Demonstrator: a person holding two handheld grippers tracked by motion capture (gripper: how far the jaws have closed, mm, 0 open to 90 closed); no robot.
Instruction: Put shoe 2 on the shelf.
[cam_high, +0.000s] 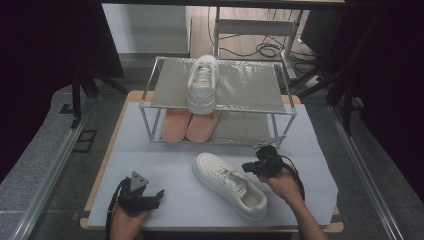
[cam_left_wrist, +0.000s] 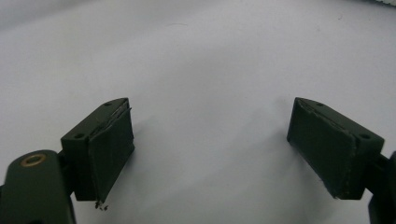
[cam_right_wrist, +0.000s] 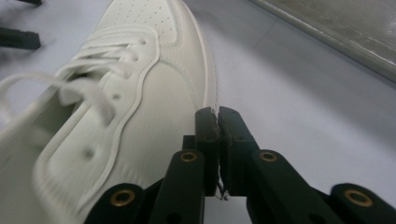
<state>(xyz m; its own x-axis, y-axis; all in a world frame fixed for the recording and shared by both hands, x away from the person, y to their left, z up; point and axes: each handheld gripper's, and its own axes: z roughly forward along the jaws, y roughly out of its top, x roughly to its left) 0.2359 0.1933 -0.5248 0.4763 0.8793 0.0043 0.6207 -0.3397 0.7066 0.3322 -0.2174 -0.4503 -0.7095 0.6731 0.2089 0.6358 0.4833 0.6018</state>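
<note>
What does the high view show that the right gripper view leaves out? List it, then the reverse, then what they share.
High view alone: the two-tier rack, a white sneaker on its top shelf, pink shoes on the lower shelf, the left gripper and both hands.

Right gripper view alone: the right gripper close up, jaws together with nothing between them, and the lace eyelets.

Both: the white sneaker on the table, the grey table cover.
</note>
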